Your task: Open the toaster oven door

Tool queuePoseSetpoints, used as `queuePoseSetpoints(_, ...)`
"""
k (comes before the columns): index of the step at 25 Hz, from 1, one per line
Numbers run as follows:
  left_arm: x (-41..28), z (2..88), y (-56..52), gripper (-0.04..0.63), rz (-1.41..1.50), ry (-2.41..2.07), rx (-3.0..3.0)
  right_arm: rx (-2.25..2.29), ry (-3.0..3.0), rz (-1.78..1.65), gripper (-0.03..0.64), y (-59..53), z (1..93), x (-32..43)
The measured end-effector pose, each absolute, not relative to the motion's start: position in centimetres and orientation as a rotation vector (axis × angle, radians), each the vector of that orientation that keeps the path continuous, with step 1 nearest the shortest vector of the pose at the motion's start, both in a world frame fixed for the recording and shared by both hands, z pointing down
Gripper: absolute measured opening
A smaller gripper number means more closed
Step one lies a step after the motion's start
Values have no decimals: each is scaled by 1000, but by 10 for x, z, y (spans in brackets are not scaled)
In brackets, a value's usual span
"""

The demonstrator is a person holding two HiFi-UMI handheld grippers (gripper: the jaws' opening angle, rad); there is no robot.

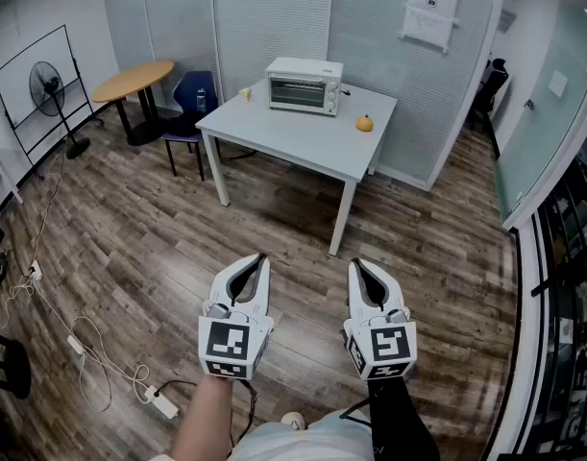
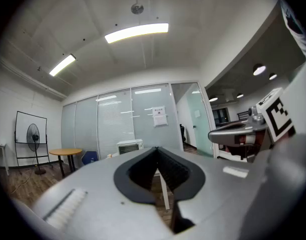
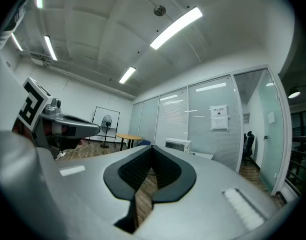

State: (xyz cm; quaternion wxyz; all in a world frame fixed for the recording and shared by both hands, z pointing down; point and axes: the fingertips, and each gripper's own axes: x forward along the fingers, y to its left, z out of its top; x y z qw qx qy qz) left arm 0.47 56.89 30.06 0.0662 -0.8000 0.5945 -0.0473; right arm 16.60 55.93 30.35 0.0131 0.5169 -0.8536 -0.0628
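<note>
Floor: wood planks
Walls: blinded glass partitions
Furniture: white table, round table, blue chair
Light: ceiling strips

White table with toaster oven, orange fruit, small yellowish object on top

The floor is dark wood-look plank with visible grain and a faint sheen. The desk has a smooth, matt, pale grey top. The toaster oven wears a smooth white casing, and its door is dark glass. The round table has a light wood top. The left gripper and right gripper have smooth matt grey plastic shells. In the left gripper view the fingers look faintly satin, lined with black ribbed pads. The 2 marker cubes carry flat black-and-white print. The notice is paper on a frosted glass partition.
</note>
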Motion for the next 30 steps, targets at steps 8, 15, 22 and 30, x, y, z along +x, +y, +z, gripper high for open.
queuePoseSetpoints(8,9,292,578,58,-82,1747,-2438,1630,-2654,-211,3,571,302,168)
queuePoseSetpoints(15,14,287,557,58,-77,1731,-2426,1659,-2688,-204,2,551,298,173)
queuePoseSetpoints(22,17,291,497,57,-76,1752,-2408,1621,-2729,-230,2,492,298,170)
queuePoseSetpoints(30,24,290,383,57,-82,1773,-2378,1573,-2765,-258,2,374,297,172)
